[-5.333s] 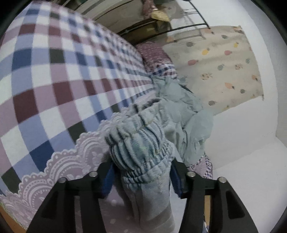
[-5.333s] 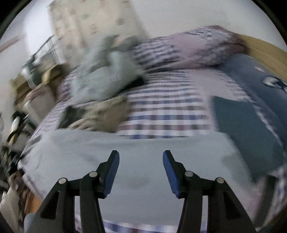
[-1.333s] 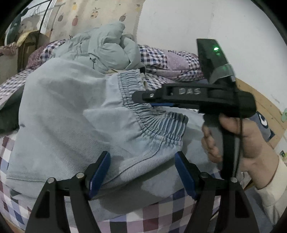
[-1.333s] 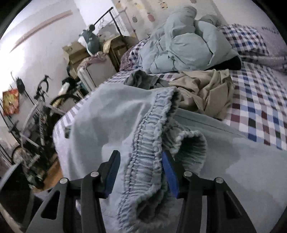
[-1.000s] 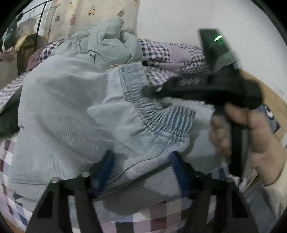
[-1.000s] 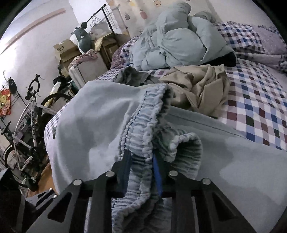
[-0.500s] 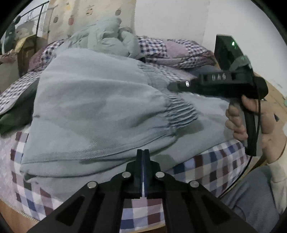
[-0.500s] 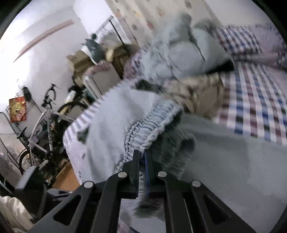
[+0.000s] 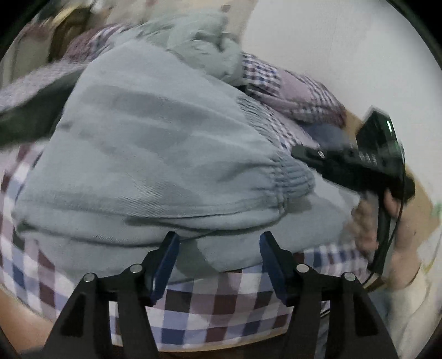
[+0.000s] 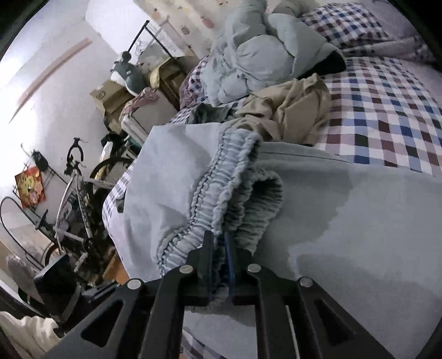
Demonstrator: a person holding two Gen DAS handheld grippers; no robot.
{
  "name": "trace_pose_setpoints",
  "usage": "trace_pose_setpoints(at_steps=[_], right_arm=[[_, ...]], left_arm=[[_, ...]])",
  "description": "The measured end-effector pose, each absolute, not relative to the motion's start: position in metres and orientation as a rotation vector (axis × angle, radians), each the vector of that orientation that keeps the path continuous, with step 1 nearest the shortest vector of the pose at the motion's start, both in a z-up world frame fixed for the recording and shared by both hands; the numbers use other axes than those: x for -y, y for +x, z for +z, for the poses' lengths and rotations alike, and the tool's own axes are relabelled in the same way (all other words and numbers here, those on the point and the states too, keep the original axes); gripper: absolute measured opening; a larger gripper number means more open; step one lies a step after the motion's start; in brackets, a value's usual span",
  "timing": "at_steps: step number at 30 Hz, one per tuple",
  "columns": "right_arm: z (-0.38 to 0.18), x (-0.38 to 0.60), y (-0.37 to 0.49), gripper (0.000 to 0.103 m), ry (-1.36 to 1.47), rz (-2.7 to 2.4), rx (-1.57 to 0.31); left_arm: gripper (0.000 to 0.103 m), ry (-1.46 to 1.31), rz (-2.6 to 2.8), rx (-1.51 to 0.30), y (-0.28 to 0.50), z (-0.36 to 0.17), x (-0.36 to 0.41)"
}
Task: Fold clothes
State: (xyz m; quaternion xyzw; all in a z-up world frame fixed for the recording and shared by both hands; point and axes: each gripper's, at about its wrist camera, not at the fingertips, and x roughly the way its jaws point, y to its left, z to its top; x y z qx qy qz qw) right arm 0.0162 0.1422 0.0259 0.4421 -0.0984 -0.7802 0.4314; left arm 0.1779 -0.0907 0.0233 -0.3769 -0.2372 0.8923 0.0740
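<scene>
While the right gripper [image 10: 219,250] stood clamped on the gathered elastic waistband [image 10: 221,187] of a pair of pale blue trousers [image 9: 154,154], its jaws pressed nearly together with the ribbed fabric pinched between them, the left gripper [image 9: 218,245] hung with its blue-padded fingers [image 9: 165,256] spread wide and nothing between them, poised just above the near fold of the same garment. The trousers lay folded across the near edge of a bed covered in a checked sheet [image 9: 210,303] of blue, maroon and white, the waistband bunched toward the right side of the left wrist view, where the right gripper's black body [image 9: 356,163] and the hand [image 9: 370,221] holding it appeared, blurred. Beyond the trousers, toward the middle of the bed, sat a crumpled beige garment [image 10: 292,110], and farther back, near the head of the bed, a heap of light blue-green quilted fabric [image 10: 262,47] rested beside a checked pillow [image 10: 345,24]. Off the bed's far side, in the right wrist view, a bicycle [image 10: 77,187] leaned near a white wall, with cardboard boxes [image 10: 110,94] stacked behind it.
</scene>
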Motion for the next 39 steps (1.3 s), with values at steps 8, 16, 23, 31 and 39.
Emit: trace_pose_setpoints(at_steps=[8, 16, 23, 31, 39], right_arm=[[0.026, -0.121, 0.032, 0.045, 1.075, -1.909, 0.213], [0.02, -0.109, 0.04, 0.032, 1.056, -1.928, 0.175], [0.057, -0.12, 0.058, 0.01, 0.947, -1.847, 0.166], [0.031, -0.12, 0.051, 0.014, 1.103, -1.831, 0.038], [0.024, -0.159, -0.001, 0.03, 1.086, -2.001, 0.304]], left_arm=[[0.065, -1.052, 2.549, 1.261, 0.169, 0.008, 0.138], [0.011, -1.053, 2.398, 1.553, 0.166, -0.015, 0.16], [0.01, -0.989, 2.48, 1.454, 0.199, 0.008, 0.153], [0.01, -1.105, 2.494, 1.426, 0.203, -0.013, 0.151], [0.01, -1.119, 2.511, 1.401, 0.191, -0.015, 0.142]])
